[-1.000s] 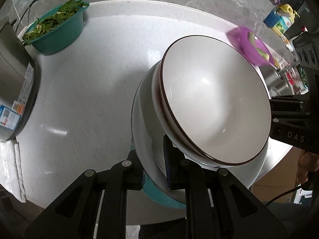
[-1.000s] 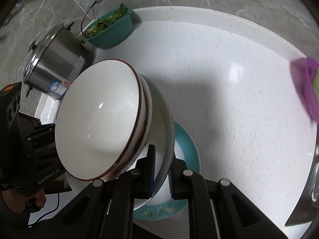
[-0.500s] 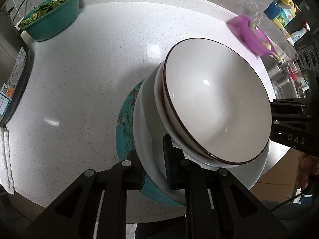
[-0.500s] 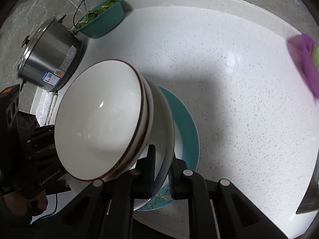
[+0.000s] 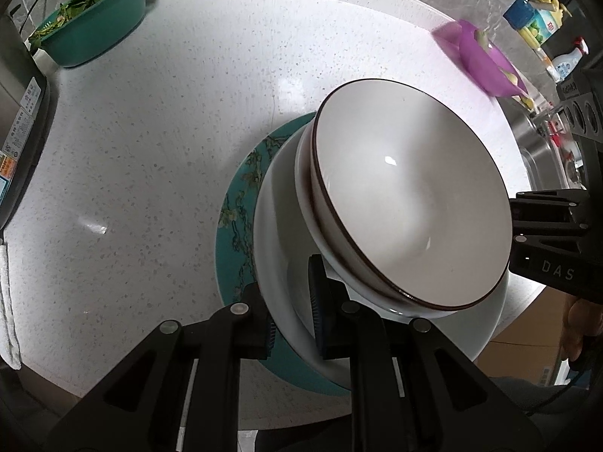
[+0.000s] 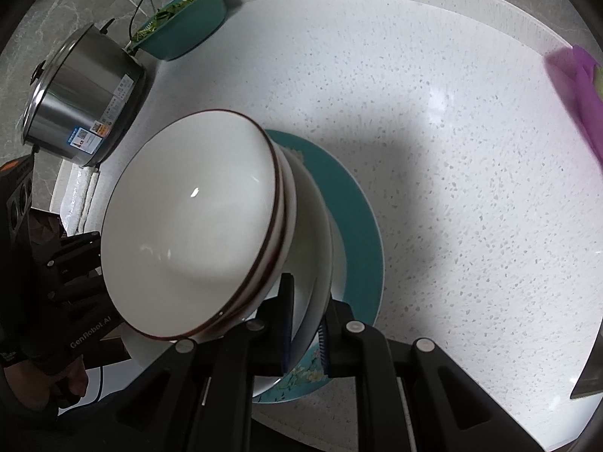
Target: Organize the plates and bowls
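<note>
**White speckled counter and what sits on it**

The counter [image 5: 158, 158] is white stone with grey specks and a curved far edge. A teal plate [image 5: 241, 203] with a branch pattern lies near the front. At far left sit a teal basin of greens [image 5: 94, 26] and a steel cooker [image 6: 79, 101], with a white cloth [image 6: 81, 196] just beside the cooker. A purple bowl [image 5: 486, 62] sits at far right.
</note>
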